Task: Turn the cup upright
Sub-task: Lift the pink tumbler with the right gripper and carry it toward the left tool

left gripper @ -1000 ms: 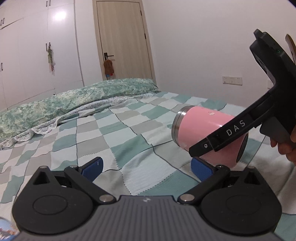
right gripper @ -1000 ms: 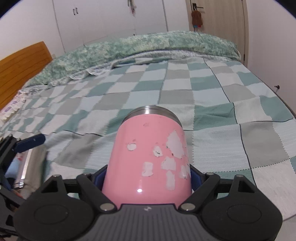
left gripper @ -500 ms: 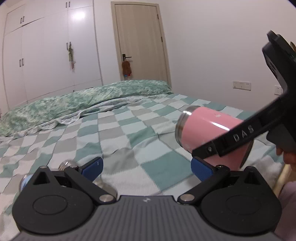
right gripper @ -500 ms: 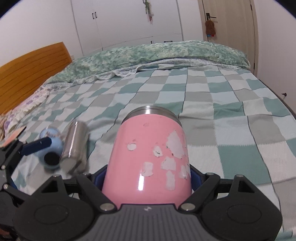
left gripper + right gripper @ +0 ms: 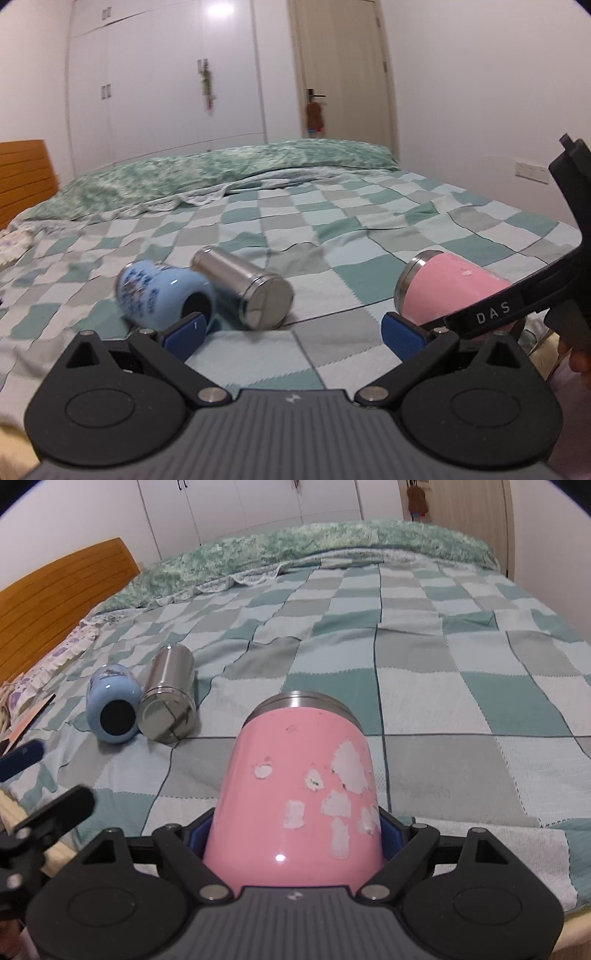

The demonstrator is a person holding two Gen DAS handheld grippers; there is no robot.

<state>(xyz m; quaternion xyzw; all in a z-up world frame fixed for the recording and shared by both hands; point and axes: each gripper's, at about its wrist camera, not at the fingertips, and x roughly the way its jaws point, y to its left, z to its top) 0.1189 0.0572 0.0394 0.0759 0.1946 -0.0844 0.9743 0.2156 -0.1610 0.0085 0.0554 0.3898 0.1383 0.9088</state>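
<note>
My right gripper (image 5: 291,834) is shut on a pink cup (image 5: 299,786) with chipped paint and a steel rim, held on its side above the bed; the cup also shows at the right in the left wrist view (image 5: 450,291). My left gripper (image 5: 291,332) is open and empty, low over the bed's near edge. A blue cup (image 5: 159,295) and a steel cup (image 5: 247,291) lie on their sides just beyond its left finger. Both also show at the left in the right wrist view, blue cup (image 5: 110,705) and steel cup (image 5: 170,698).
The bed has a green and grey checked cover (image 5: 443,686). A green quilt (image 5: 221,170) lies across the far side. A wooden headboard (image 5: 55,590) stands at the left. A door (image 5: 343,70) and wardrobes (image 5: 162,81) line the far wall.
Both grippers have swung left along the bed. The blue and steel cups have come into full view ahead of my left gripper. The pink cup stays gripped on its side.
</note>
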